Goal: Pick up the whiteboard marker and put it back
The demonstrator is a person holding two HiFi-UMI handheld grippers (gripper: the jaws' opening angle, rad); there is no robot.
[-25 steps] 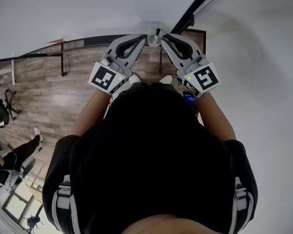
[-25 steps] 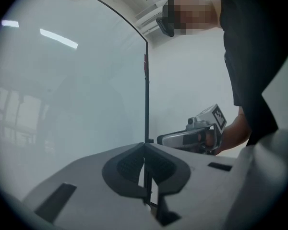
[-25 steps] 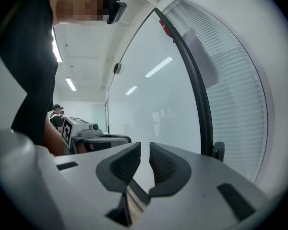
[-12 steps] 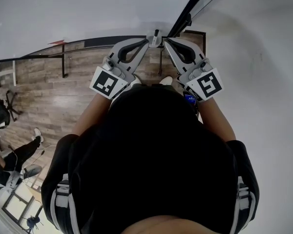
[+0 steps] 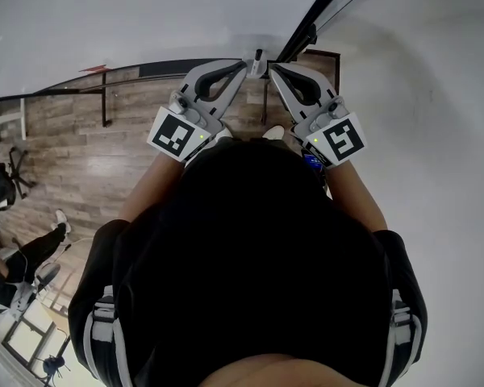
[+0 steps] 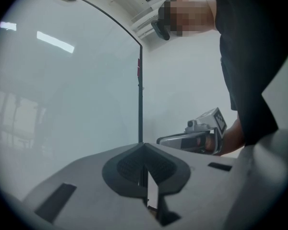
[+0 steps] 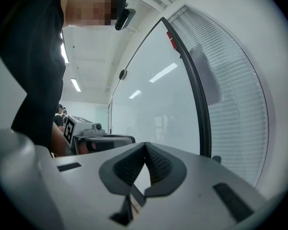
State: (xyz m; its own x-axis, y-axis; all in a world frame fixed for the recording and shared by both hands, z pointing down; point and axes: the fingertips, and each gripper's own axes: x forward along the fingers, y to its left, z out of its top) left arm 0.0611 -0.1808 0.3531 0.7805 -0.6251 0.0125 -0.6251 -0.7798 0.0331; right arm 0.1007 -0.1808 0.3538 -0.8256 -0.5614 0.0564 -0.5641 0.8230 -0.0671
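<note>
Wood-plank floor (image 5: 81,160), white wall (image 5: 436,95), slatted blinds (image 7: 235,104); ceiling strip lights (image 7: 76,84)

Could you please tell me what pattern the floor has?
The floor is brown wood-grain planks, best seen in the head view.

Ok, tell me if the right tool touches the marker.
Cannot tell. Head view: right tool beside the marker, too small to judge; right gripper view shows shut jaws, no marker.
</note>
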